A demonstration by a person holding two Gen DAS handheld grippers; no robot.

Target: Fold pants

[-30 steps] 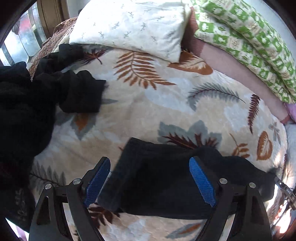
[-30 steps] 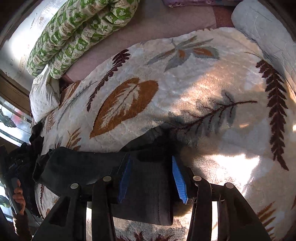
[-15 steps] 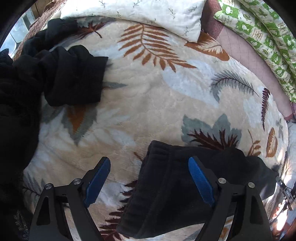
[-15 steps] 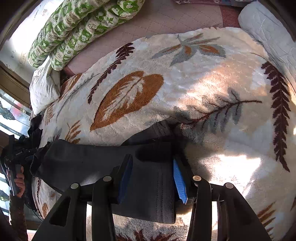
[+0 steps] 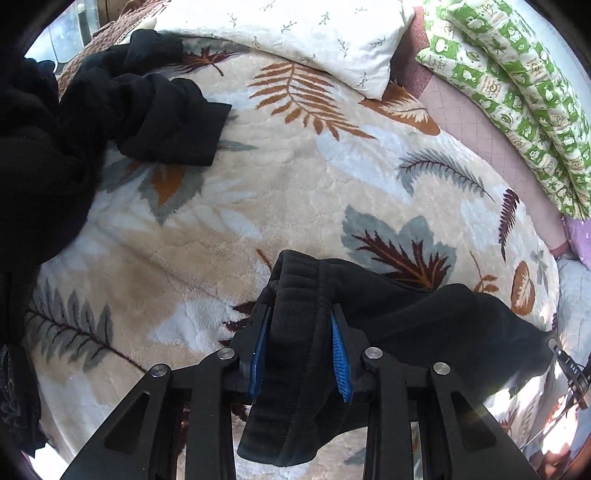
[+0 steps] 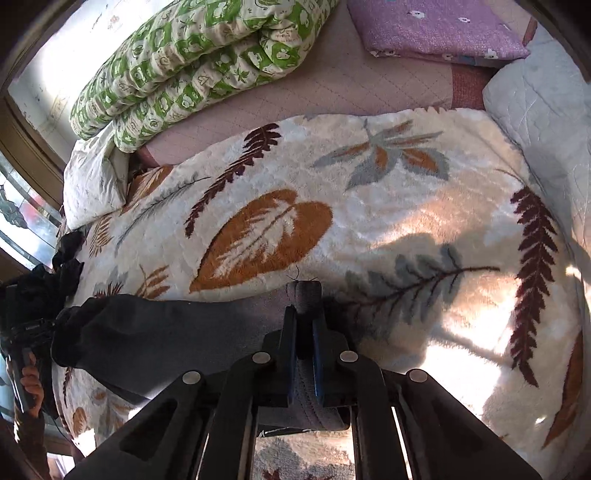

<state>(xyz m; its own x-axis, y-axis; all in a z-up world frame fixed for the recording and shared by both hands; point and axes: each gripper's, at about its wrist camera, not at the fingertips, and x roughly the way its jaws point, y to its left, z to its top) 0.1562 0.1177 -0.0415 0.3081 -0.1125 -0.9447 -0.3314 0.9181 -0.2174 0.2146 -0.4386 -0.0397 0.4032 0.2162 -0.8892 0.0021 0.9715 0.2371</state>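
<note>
Step in hand: both ends of the pants [image 5: 388, 317] are being gripped where they lie across the leaf-print blanket [image 5: 288, 192] on the bed. The left gripper [image 5: 300, 328] has its jaws closing on the bunched waistband, the cloth pinched between the blue pads. The right gripper [image 6: 303, 332] has its jaws nearly shut on a narrow ribbed cuff. Next move, by judgement: both ends to be lifted together and one carried over the other w/o slack dragging. Left view only: a separate heap of black clothes [image 5: 122, 110] and the white pillow [image 5: 295, 33]. Right view only: the purple cushion [image 6: 436, 26] and a hand [image 6: 31, 384] at the frame's edge.
</note>
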